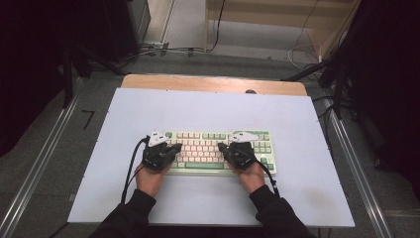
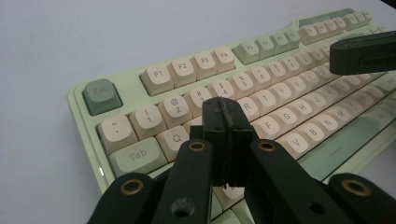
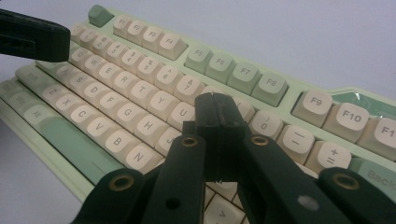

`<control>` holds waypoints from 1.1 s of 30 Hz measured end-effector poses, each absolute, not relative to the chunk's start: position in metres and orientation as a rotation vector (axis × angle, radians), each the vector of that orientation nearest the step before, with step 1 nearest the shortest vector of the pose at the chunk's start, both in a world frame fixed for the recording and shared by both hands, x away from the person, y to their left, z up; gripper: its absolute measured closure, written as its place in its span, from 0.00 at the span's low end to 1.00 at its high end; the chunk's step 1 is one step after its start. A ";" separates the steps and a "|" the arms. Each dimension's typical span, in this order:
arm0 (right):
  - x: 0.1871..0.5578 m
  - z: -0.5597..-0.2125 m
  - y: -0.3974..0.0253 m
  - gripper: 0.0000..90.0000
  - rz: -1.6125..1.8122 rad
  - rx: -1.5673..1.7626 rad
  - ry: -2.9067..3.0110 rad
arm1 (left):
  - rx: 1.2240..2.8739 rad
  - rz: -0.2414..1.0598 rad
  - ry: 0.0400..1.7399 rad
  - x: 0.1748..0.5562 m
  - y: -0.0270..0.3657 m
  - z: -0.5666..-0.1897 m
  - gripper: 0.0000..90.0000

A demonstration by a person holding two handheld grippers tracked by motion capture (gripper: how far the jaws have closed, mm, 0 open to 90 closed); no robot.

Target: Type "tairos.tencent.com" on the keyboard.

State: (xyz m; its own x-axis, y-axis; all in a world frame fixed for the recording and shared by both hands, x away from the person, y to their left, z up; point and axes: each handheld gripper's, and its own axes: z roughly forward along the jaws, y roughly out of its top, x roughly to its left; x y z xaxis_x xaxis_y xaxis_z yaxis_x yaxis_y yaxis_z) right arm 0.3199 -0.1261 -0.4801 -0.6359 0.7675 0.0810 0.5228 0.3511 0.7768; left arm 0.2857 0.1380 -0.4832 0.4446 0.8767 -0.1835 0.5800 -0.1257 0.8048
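In the high view, two sleeves come in from the 6 o'clock edge. Each hand holds a gripper over the keyboard (image 1: pixel 218 151), which lies on the pale table (image 1: pixel 148 109) a little toward 6 o'clock from the middle.

The left gripper (image 1: pixel 177 147) is over the left end of the keys and the right gripper (image 1: pixel 220 147) is over the middle-right part. They point toward each other. From this height their jaws are too small to read.

The gripper views show more. In the left gripper view, the left gripper (image 2: pixel 227 114) has its two jaws pressed flat together with nothing between them, and the tip is above the keys near W and E. It is perhaps touching a key, but I cannot tell. At 2 o'clock the tip of the other gripper shows.

In the right gripper view, the right gripper (image 3: pixel 218 112) is also closed and empty, with its tip near the U and I keys.

The keyboard (image 2: pixel 289 88) has a light green case, cream letter keys, and darker green Esc, Tab, space bar and some function keys.
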 end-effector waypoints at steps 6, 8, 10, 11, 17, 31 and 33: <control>0.323 -0.482 -0.122 0.97 1.156 1.147 2.330 | 1.824 0.424 1.241 0.286 0.138 -0.484 1.00; 0.324 -0.483 -0.121 0.97 1.152 1.147 2.332 | 1.825 0.423 1.241 0.286 0.137 -0.484 1.00; 0.324 -0.484 -0.119 0.97 1.148 1.153 2.333 | 1.824 0.421 1.240 0.286 0.137 -0.484 1.00; 0.325 -0.484 -0.119 0.97 1.145 1.154 2.334 | 1.824 0.421 1.241 0.286 0.137 -0.484 1.00; 0.326 -0.486 -0.116 0.97 1.128 1.146 2.344 | 1.823 0.415 1.241 0.286 0.137 -0.484 1.00; 0.328 -0.487 -0.114 0.97 1.123 1.149 2.348 | 1.822 0.416 1.243 0.286 0.138 -0.484 1.00; 0.328 -0.487 -0.114 0.97 1.123 1.149 2.348 | 1.823 0.416 1.243 0.286 0.138 -0.484 1.00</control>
State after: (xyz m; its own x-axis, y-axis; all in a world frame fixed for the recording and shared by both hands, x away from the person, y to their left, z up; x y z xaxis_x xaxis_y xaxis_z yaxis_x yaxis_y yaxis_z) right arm 0.3280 -0.1143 -0.4875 -0.6371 0.7675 0.0709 0.5368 0.3758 0.7554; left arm 0.2863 0.1380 -0.4837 0.4466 0.8748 -0.1876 0.5854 -0.1271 0.8007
